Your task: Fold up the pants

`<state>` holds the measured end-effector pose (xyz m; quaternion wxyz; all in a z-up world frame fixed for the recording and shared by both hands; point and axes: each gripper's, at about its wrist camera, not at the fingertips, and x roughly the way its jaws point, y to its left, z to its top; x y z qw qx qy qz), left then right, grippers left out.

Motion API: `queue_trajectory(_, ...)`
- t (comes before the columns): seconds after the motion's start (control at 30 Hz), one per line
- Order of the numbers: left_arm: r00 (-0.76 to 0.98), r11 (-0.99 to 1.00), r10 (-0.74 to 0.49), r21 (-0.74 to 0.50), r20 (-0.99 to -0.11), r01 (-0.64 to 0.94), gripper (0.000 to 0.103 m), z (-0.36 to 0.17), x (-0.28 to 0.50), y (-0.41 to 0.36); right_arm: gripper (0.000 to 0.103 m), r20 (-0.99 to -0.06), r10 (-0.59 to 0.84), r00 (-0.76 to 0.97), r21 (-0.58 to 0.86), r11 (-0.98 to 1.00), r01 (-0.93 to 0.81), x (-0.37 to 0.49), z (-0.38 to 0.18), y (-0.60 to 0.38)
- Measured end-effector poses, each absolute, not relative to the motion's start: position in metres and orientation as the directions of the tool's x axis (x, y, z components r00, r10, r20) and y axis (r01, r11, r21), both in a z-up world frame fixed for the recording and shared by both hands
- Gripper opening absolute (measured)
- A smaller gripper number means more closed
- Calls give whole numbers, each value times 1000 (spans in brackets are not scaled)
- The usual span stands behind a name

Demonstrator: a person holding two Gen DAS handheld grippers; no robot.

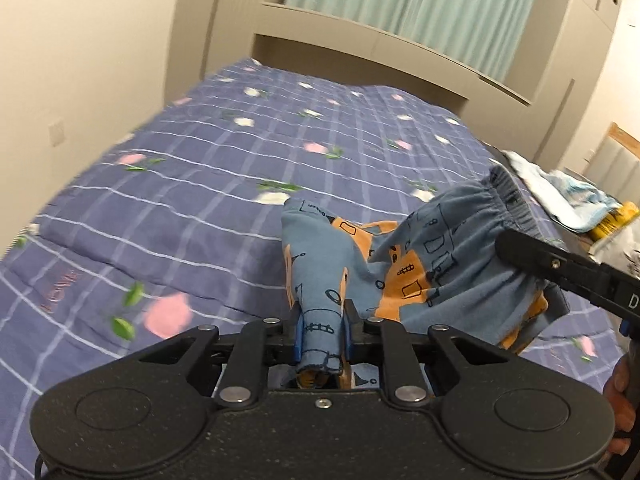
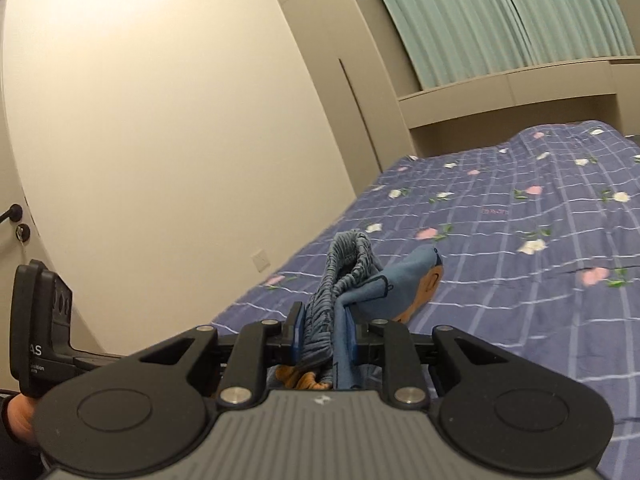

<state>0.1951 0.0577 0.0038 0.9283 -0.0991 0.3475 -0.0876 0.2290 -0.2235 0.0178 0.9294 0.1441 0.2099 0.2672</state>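
The left gripper (image 1: pixel 322 334) sits nearest the lens in the left wrist view, its two blue pads clamped on a bunched leg end of the pants (image 1: pixel 404 260), whose hem hangs down between the jaws toward the camera. The pants are small, blue with orange patches and black line drawings, and they are lifted clear of the bed (image 1: pixel 208 168), slung between the two tools. The right gripper (image 2: pixel 322 338) is closed on the gathered elastic waistband, which stands up in ridged folds between its pads; in the left wrist view its black finger crosses in from the right edge over that waistband. The bed carries a purple checked quilt with pink and white flowers. A hand (image 1: pixel 618 404) shows at the right edge, wrapped on a handle. Crumpled pale cloth (image 1: pixel 568 196) lies beyond the bed's far right side. A green curtain (image 1: pixel 420 4) hangs above the headboard.
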Motion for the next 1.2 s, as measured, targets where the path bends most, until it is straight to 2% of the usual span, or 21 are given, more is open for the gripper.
queue_trajectory(0.2, 689, 972, -181, -233, -702, 19, 19, -48, 192, 71, 24, -430, 555, 712, 433, 819, -377, 246, -37, -214)
queue_trajectory(0.37, 727, 970, -167, -242, -666, 2, 22, -60, 176, 70, 25, -483, 523, 702, 445, 838, -317, 237, -66, -232)
queue_trajectory(0.53, 725, 968, -171, -252, -667, -4, 28, -58, 177, 69, 29, -510, 497, 702, 428, 855, -294, 231, -71, -243)
queue_trajectory(0.67, 716, 971, -159, -239, -680, -11, 40, -58, 174, 68, 38, -530, 465, 709, 401, 874, -274, 226, -70, -246)
queue_trajectory(0.73, 709, 972, -156, -233, -687, -12, 44, -58, 171, 68, 47, -530, 449, 720, 385, 883, -267, 222, -67, -248)
queue_trajectory(0.77, 708, 973, -153, -230, -689, -13, 50, -58, 169, 68, 56, -527, 442, 726, 378, 887, -265, 219, -65, -249)
queue_trajectory(0.8, 709, 974, -148, -227, -689, -16, 53, -56, 167, 67, 59, -523, 439, 731, 374, 889, -266, 216, -62, -250)
queue_trajectory(0.87, 714, 975, -144, -222, -685, -17, 62, -52, 162, 67, 62, -513, 436, 739, 364, 891, -273, 210, -55, -250)
queue_trajectory(1.03, 739, 978, -133, -208, -660, -9, 77, -34, 145, 62, 75, -471, 421, 775, 326, 900, -290, 189, -33, -254)
queue_trajectory(1.1, 752, 980, -129, -200, -647, -4, 80, -25, 138, 59, 84, -454, 417, 788, 313, 902, -297, 181, -25, -256)
queue_trajectory(1.2, 773, 983, -117, -186, -624, -2, 93, -11, 127, 57, 93, -427, 410, 806, 294, 906, -305, 167, -13, -258)
